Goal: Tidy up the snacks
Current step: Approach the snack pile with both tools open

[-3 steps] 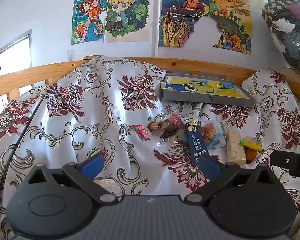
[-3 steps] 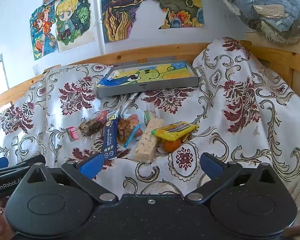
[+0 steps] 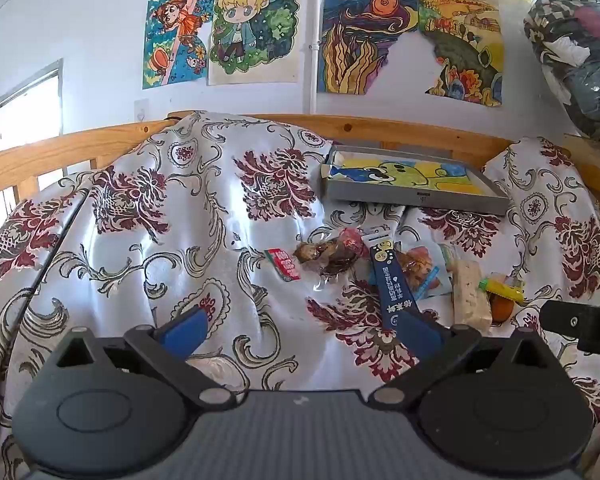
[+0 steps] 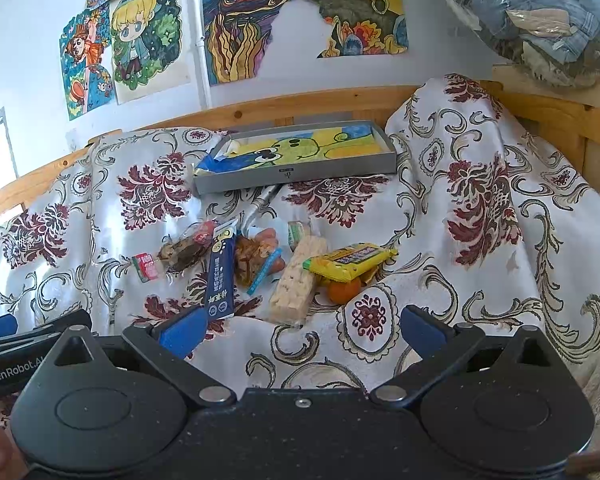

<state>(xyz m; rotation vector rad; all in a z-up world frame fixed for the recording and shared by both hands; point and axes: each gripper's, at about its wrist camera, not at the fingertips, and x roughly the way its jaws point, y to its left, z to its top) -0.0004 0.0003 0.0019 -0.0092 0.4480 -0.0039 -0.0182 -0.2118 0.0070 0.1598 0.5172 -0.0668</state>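
Note:
Several snacks lie in a loose pile on the floral cloth: a yellow packet (image 4: 350,261) on top of an orange fruit (image 4: 343,290), a pale rice bar (image 4: 298,280), a dark blue stick pack (image 4: 220,276), a clear bag of brown snacks (image 4: 256,258), a brown wrapped snack (image 4: 184,252) and a small red packet (image 4: 146,267). Behind them sits a shallow grey tray (image 4: 296,172) lined with a yellow and blue drawing. My right gripper (image 4: 300,330) is open, just short of the pile. My left gripper (image 3: 304,330) is open too, left of the blue stick pack (image 3: 392,288).
The floral cloth (image 4: 480,200) drapes over a wooden bed frame (image 3: 80,148) and bunches up at the right. Drawings hang on the wall (image 3: 256,28) behind. A plastic bag of clothes (image 4: 540,12) sits on the upper right. The left gripper's body (image 4: 28,344) shows at the right view's left edge.

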